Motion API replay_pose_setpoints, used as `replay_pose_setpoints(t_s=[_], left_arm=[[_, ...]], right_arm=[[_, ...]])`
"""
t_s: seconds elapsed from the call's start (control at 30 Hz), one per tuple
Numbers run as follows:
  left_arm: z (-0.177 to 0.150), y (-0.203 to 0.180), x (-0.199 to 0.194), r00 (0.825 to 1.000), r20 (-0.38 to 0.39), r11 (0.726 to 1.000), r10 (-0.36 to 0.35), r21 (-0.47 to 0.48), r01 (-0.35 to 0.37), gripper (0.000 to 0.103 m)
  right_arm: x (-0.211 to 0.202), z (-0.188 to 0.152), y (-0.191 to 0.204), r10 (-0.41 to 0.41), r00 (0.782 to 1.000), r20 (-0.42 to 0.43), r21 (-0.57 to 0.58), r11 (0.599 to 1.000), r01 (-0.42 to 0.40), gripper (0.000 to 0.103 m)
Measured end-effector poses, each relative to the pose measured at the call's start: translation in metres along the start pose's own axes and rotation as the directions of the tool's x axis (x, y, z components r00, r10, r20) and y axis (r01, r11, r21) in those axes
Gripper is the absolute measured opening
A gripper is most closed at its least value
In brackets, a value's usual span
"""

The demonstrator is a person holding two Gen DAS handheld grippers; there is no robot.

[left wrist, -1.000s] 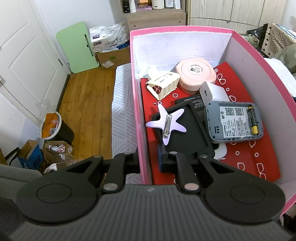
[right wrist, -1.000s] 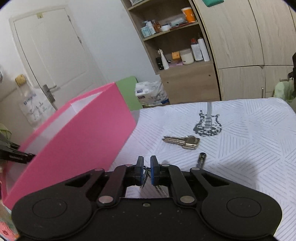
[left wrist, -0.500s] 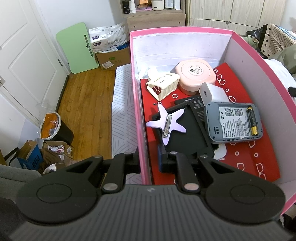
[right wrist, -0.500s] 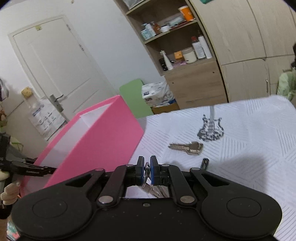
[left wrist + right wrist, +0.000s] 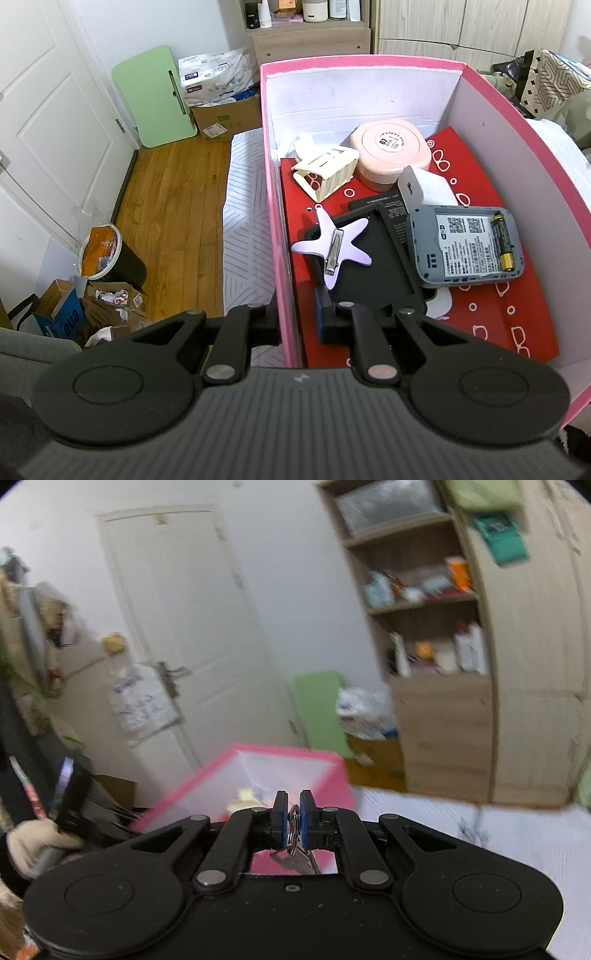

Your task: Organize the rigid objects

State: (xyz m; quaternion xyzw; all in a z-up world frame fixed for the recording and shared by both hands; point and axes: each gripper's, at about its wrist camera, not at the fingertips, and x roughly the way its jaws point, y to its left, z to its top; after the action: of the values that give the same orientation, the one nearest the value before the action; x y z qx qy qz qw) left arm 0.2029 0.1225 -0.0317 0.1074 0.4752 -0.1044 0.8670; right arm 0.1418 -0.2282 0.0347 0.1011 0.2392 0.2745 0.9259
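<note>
- Gripping the box (image 5: 275,206) wall: left gripper (image 5: 295,320), fingers nearly closed.
- Right gripper (image 5: 292,825) pinches one key ring (image 5: 293,829), keys hanging, box at 12 o'clock.
- Inside: one star clip (image 5: 332,243), one pink case (image 5: 391,155) reading "02", one router (image 5: 465,245).

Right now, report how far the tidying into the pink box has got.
Done: the pink box already holds a star hair clip, a grey device, a pink round case and more. In hand: the right gripper pinches a key ring facing the box; the left gripper clamps its wall. Left: dropping the keys in; other leftovers are out of view.
</note>
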Motion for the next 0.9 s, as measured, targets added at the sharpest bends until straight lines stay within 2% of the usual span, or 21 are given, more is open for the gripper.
replay_pose_setpoints(t_s=[0.13, 0.23, 0.27, 0.3, 0.4, 0.47, 0.5, 0.57, 0.63, 0.8, 0.9], left_arm=[[0.0, -0.001, 0.0, 1.0, 0.002, 1.0, -0.002, -0.004, 0.002, 0.013], [0.001, -0.001, 0.0, 1.0, 0.001, 1.0, -0.002, -0.003, 0.002, 0.013], [0.001, -0.001, 0.001, 1.0, 0.001, 1.0, 0.0, 0.0, 0.0, 0.013], [0.001, -0.002, 0.001, 1.0, 0.0, 1.0, 0.001, 0.001, -0.001, 0.013], [0.001, -0.002, 0.001, 1.0, 0.0, 1.0, 0.002, 0.001, -0.002, 0.013], [0.001, -0.002, 0.001, 1.0, 0.003, 1.0, 0.003, 0.004, -0.003, 0.013], [0.001, -0.002, 0.001, 1.0, 0.004, 1.0, 0.002, 0.004, -0.002, 0.014], [0.0, -0.002, 0.001, 1.0, 0.006, 1.0, -0.003, -0.001, 0.003, 0.014], [0.0, -0.002, 0.001, 1.0, 0.009, 1.0, -0.004, -0.003, 0.004, 0.014], [0.0, -0.002, 0.0, 1.0, 0.012, 1.0, -0.005, -0.002, 0.005, 0.014], [0.0, -0.001, -0.001, 1.0, 0.014, 1.0, -0.011, -0.01, 0.011, 0.014]], right_arm=[[0.013, 0.022, 0.017, 0.116, 0.993, -0.006, -0.019, 0.993, -0.116, 0.009], [0.032, 0.03, 0.029, 0.174, 0.984, -0.029, -0.033, 0.984, -0.175, 0.009], [0.04, 0.032, 0.033, 0.194, 0.98, -0.043, -0.036, 0.98, -0.196, 0.009], [0.049, 0.033, 0.035, 0.218, 0.974, -0.06, -0.033, 0.975, -0.22, 0.003], [0.081, 0.032, 0.04, 0.291, 0.948, -0.127, 0.007, 0.956, -0.293, 0.003], [0.109, 0.025, 0.041, 0.292, 0.937, -0.192, 0.034, 0.956, -0.291, 0.002], [0.12, 0.021, 0.039, 0.272, 0.939, -0.209, 0.038, 0.962, -0.27, 0.002], [0.139, 0.015, 0.036, 0.246, 0.941, -0.231, 0.039, 0.969, -0.244, 0.002], [0.147, 0.011, 0.032, 0.255, 0.935, -0.244, 0.061, 0.967, -0.248, 0.002], [0.136, 0.003, 0.034, 0.267, 0.936, -0.229, 0.06, 0.964, -0.26, 0.007], [0.111, -0.001, 0.033, 0.248, 0.947, -0.203, 0.037, 0.969, -0.246, 0.009]])
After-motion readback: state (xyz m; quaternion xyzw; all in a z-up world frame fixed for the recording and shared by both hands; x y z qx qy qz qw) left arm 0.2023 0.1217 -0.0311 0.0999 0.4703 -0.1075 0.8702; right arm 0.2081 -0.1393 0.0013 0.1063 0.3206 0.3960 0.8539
